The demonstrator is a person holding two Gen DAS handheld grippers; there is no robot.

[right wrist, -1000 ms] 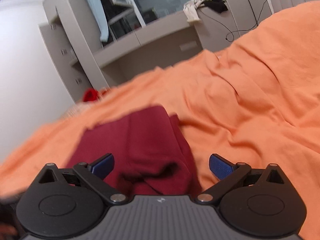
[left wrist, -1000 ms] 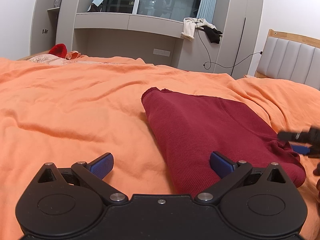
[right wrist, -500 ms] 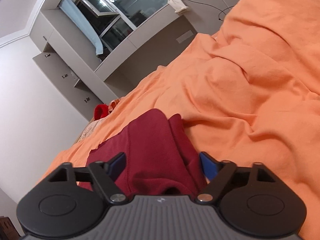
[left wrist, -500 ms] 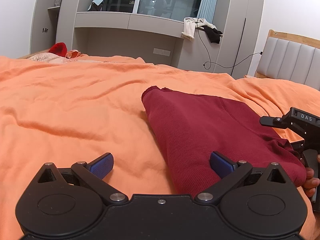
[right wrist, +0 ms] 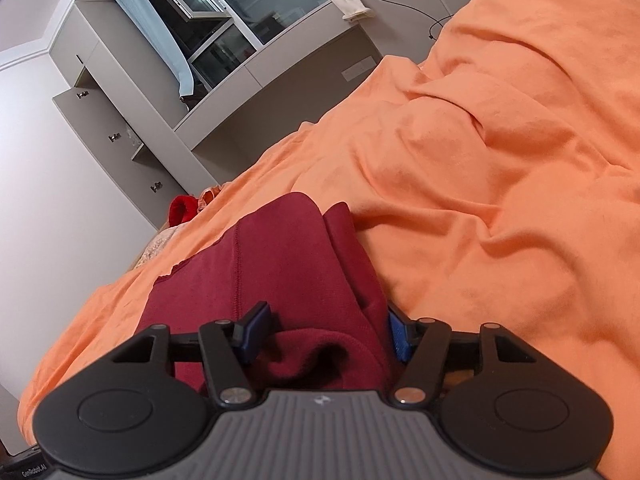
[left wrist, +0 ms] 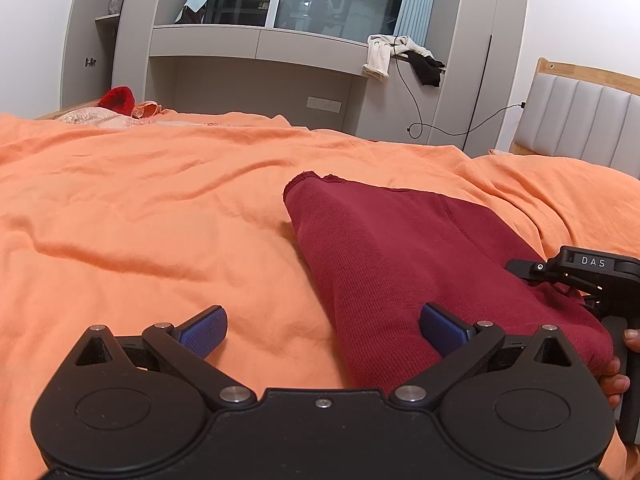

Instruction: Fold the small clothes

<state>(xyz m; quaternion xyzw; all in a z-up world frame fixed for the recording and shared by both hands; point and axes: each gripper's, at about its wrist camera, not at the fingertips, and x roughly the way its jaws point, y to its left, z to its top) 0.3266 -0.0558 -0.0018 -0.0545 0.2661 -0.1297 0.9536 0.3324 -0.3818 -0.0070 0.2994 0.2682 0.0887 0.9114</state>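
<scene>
Dark red knit cloth, a folded garment (left wrist: 404, 256), lies on the orange bedspread (left wrist: 140, 208), a little toward the headboard side of the bed and close to the near edge where both tools work. Its folded edge runs away from the cameras toward the far side, and a seam shows along the top layer in the right wrist view (right wrist: 272, 264).

Around its near end sits the right gripper (right wrist: 322, 332), its blue fingers (right wrist: 256, 328) pressing in from either side of a bunched roll of the fabric, so it is clamped on the garment. From the left wrist view the same tool (left wrist: 576, 276) shows at the garment's right corner, with the person's fingertips just beside it.

To the left, the left gripper (left wrist: 322, 326) stands wide apart: one finger (left wrist: 204, 328) hovers over bare bedspread, the other (left wrist: 442, 326) over the garment's near edge, and neither grips anything.

Further out, a padded headboard (left wrist: 580, 120) rises at the right, a red item (left wrist: 118, 100) lies at the far left corner of the bed, and a grey wall unit (left wrist: 256, 44) with clothes draped (left wrist: 380, 54) on its ledge stands behind.
</scene>
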